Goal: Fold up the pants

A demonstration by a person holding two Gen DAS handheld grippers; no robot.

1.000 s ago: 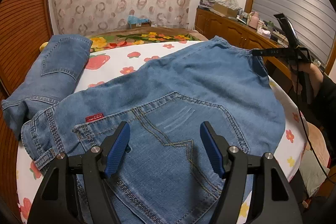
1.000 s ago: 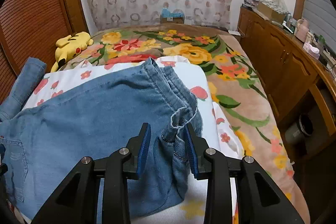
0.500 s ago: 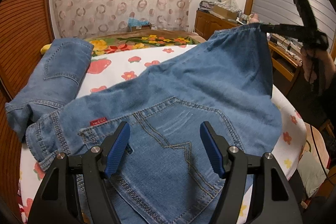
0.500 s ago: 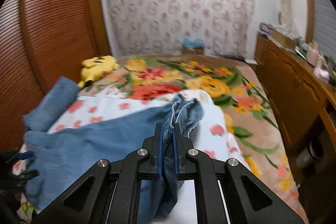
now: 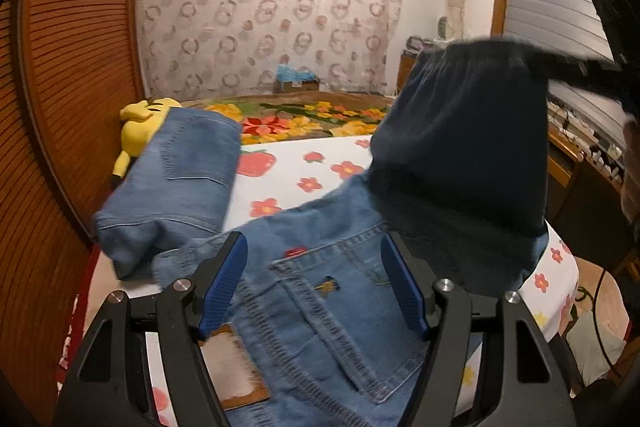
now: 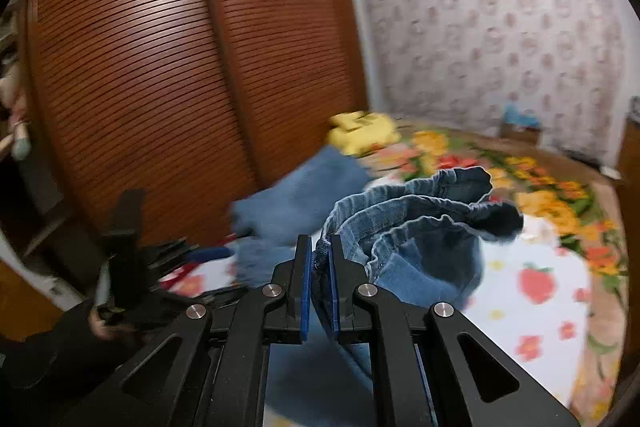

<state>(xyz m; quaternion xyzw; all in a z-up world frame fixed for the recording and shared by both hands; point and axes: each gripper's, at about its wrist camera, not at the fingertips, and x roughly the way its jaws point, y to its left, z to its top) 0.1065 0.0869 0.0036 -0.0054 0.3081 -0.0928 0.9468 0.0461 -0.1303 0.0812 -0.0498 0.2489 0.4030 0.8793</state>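
Observation:
Light blue jeans [image 5: 320,307] lie on the flowered white bed sheet [image 5: 296,163], back pocket and waist patch facing up. My left gripper [image 5: 314,241] hovers open just above the pocket area, its blue pads not pressing the denim. The leg end of the jeans [image 5: 460,147] hangs raised at the right, dark against the light, from my right gripper [image 5: 580,67]. In the right wrist view my right gripper [image 6: 319,241] is shut on the bunched leg hems [image 6: 420,211]. The left gripper [image 6: 128,227] shows blurred at the left, in a sleeved hand.
A folded pair of jeans [image 5: 180,179] lies at the bed's left side beside a yellow plush toy [image 5: 140,123]. Louvered wooden wardrobe doors [image 6: 140,67] stand close on the left. A wooden dresser [image 5: 572,163] runs along the right. A floral blanket [image 5: 304,119] covers the far bed.
My right gripper shut on the leg hems, then rose and swung toward the wardrobe side with them. The left gripper lifted a little and stayed open.

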